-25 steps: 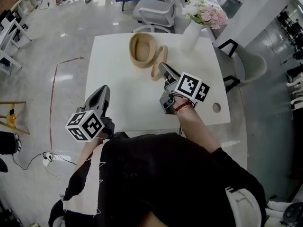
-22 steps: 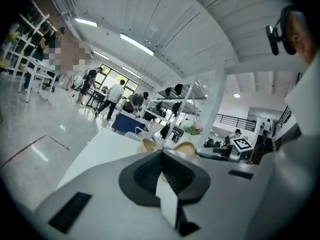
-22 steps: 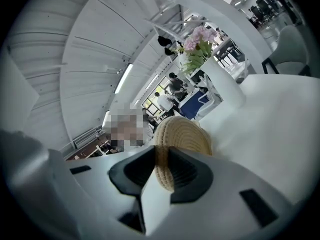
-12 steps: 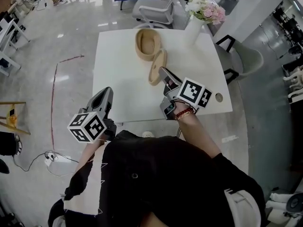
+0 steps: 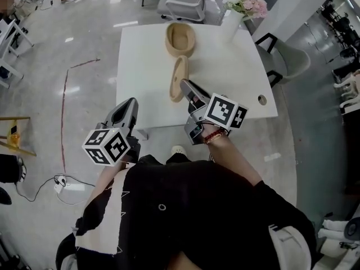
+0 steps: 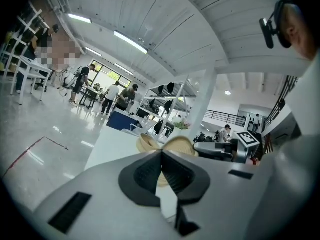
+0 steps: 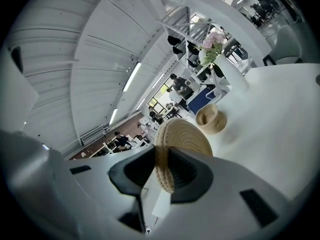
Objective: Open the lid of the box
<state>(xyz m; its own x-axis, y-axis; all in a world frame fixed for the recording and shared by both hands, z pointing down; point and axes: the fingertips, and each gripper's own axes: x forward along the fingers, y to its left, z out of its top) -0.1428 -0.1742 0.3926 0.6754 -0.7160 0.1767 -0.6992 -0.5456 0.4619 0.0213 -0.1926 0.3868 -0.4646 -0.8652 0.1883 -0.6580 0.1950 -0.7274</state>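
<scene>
Progress: opening looks done, since the lid is off; only setting it down seems left.
Table [image 5: 140, 66]: white, carries the box.
Box [image 5: 180, 38]: far side, mouth up, uncovered.
Lid [image 5: 179, 79]: just short of the box, on edge, long axis toward the box, faces sideways.
Right gripper [image 5: 185, 88]: clamped on the lid's rim.
Left gripper [image 5: 131, 102]: jaws together, empty, off the near edge.

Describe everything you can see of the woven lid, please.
The woven lid is a round, shallow disc of pale, straw-coloured coiled weave. It is off the box, which stands open further back on the white table. The lid stands on edge; the right hand-held gripper is shut on its rim, one pad on each face. Whether its lower edge meets the table is unclear.
</scene>
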